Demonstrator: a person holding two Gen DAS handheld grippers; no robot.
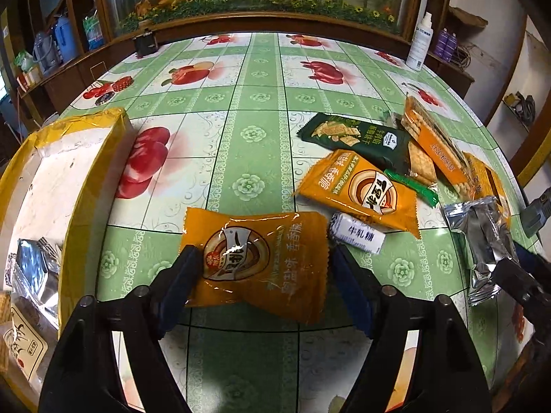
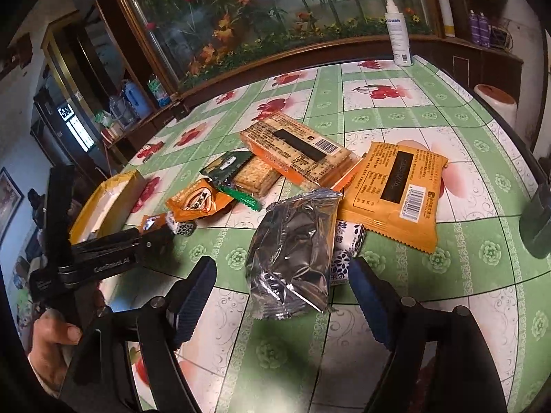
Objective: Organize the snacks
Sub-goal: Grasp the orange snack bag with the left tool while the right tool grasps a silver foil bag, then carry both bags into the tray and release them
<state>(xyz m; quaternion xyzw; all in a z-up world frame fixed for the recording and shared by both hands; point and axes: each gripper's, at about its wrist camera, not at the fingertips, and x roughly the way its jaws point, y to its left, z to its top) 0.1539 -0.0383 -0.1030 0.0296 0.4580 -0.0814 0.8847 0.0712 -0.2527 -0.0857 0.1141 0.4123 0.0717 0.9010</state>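
Note:
My left gripper (image 1: 263, 260) is open, its jaws on either side of an orange snack packet (image 1: 256, 261) lying on the table. A yellow box (image 1: 86, 179) stands at the left with silver and printed packets inside. My right gripper (image 2: 282, 275) is open around a silver foil packet (image 2: 292, 251), which also shows in the left wrist view (image 1: 482, 241). A blue-and-white candy roll (image 2: 344, 251) lies beside the foil packet. More snacks lie in a heap: an orange packet (image 1: 361, 192), a dark green cracker packet (image 1: 354, 137) and a long cracker pack (image 2: 299, 148).
A large orange packet (image 2: 396, 189) lies face down at the right. A white spray bottle (image 2: 397, 31) stands at the table's far edge. The left gripper's body (image 2: 103, 258) and the hand holding it fill the left side of the right wrist view. A wooden framed screen runs behind the table.

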